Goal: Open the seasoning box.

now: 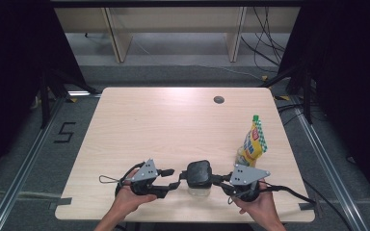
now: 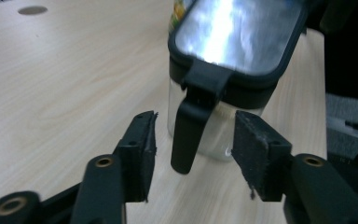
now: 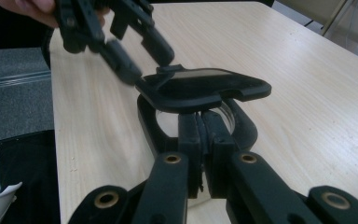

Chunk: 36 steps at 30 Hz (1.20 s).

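Note:
A clear container (image 1: 198, 174) with a black lid (image 2: 237, 32) stands near the table's front edge, between my two grippers. My left gripper (image 1: 172, 178) is at its left side, open. In the left gripper view its jaws (image 2: 196, 128) stand either side of the lid's hanging black latch flap (image 2: 186, 135) without touching it. My right gripper (image 1: 217, 180) is at the container's right side. In the right gripper view its jaws (image 3: 201, 122) are shut under the tilted lid (image 3: 200, 86), seemingly pinched on the lid's latch there. The left gripper (image 3: 140, 51) shows beyond the lid.
A yellow pouch with a green cap (image 1: 254, 139) stands upright just behind the right gripper. A dark round grommet (image 1: 218, 99) sits in the wooden table (image 1: 164, 125) towards its far edge. The table's front edge runs right below both hands.

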Each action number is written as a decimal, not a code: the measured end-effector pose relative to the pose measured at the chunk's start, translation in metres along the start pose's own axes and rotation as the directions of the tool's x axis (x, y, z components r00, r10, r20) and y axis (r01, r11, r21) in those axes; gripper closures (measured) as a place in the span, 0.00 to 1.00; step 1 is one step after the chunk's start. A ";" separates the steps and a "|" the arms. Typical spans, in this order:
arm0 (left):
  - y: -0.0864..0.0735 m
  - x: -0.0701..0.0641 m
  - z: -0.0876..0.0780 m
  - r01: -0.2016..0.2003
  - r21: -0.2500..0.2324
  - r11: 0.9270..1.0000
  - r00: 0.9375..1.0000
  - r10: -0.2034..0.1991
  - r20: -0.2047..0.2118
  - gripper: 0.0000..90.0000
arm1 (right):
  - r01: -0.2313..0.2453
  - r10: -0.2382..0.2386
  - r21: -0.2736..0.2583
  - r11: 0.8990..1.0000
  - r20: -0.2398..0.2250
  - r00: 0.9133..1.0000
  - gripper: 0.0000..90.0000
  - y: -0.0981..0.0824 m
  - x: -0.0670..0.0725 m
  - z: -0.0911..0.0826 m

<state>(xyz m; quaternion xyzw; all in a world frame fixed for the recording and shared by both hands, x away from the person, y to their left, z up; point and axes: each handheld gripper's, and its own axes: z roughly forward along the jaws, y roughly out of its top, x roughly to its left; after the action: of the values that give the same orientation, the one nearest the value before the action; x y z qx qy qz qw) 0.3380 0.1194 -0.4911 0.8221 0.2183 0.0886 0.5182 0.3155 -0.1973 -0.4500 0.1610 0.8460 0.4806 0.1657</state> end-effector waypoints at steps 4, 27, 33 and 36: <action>-0.006 0.002 0.012 -0.019 0.028 0.999 1.000 0.019 0.015 0.50 | 0.001 -0.001 -0.016 1.000 -0.005 1.000 0.97 0.005 -0.001 0.003; -0.008 -0.002 0.014 -0.061 0.012 0.998 0.998 0.061 0.010 0.81 | 0.003 -0.006 -0.082 0.997 -0.040 0.999 0.97 0.027 0.002 0.017; -0.008 -0.004 0.014 -0.057 0.020 0.998 0.998 0.057 0.015 0.81 | 0.008 -0.013 -0.087 0.996 -0.054 0.998 0.97 0.031 0.005 0.022; -0.007 -0.006 0.015 -0.067 0.019 0.998 0.998 0.067 0.016 0.81 | 0.009 -0.015 -0.091 0.996 -0.064 0.998 0.96 0.034 0.007 0.023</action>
<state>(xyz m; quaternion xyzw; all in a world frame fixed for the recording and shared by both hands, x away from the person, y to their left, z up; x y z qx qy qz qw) 0.3358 0.1072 -0.5034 0.8348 0.1875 0.0974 0.5084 0.3234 -0.1602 -0.4329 0.1328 0.8292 0.5223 0.1483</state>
